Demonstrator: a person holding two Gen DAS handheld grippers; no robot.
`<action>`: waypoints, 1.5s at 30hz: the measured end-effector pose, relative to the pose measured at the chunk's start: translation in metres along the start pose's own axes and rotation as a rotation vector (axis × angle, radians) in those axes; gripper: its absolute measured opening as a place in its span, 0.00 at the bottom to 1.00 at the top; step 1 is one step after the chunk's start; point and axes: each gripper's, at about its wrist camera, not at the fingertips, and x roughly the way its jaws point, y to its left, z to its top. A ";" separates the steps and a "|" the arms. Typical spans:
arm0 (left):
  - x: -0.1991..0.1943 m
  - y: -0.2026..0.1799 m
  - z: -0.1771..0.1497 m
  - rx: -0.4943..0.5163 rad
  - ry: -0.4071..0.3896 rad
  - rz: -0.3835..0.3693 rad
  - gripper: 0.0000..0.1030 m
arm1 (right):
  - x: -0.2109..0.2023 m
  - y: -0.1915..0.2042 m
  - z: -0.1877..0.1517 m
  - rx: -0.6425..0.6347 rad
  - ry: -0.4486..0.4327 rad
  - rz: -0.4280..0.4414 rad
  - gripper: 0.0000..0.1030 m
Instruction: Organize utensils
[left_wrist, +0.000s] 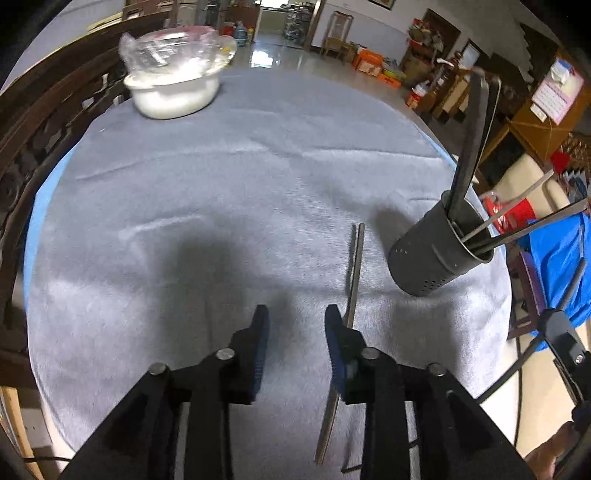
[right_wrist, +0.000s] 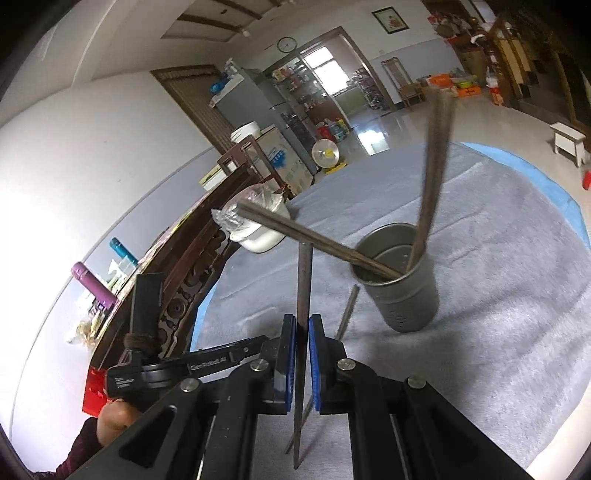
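Note:
A pair of dark chopsticks (left_wrist: 355, 273) lies on the grey cloth (left_wrist: 221, 221). My left gripper (left_wrist: 296, 321) hovers low over the cloth, open and empty, and its right finger (left_wrist: 334, 332) overlaps the pair. To the right a dark perforated holder (left_wrist: 439, 254) stands with several chopsticks (left_wrist: 469, 147) leaning out. My right gripper (right_wrist: 303, 326) is shut on an upright chopstick (right_wrist: 304, 280), left of and close to the holder (right_wrist: 402, 299). The lying pair (right_wrist: 347, 314) shows just beyond its fingertips.
A white bowl covered in plastic wrap (left_wrist: 173, 92) sits at the table's far side next to a carved wooden backrest (left_wrist: 37, 122). The cloth's blue edge (right_wrist: 535, 181) marks the round table's rim. A person's hand (right_wrist: 114, 417) shows at lower left.

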 end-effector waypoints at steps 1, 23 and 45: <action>0.005 -0.004 0.003 0.015 0.005 -0.001 0.33 | -0.001 -0.003 0.000 0.006 -0.002 -0.001 0.07; 0.089 -0.045 0.030 0.078 0.097 -0.094 0.36 | 0.000 -0.053 0.002 0.139 0.008 -0.006 0.08; 0.091 -0.021 0.027 0.066 0.121 -0.096 0.07 | 0.003 -0.049 0.001 0.137 0.009 -0.002 0.08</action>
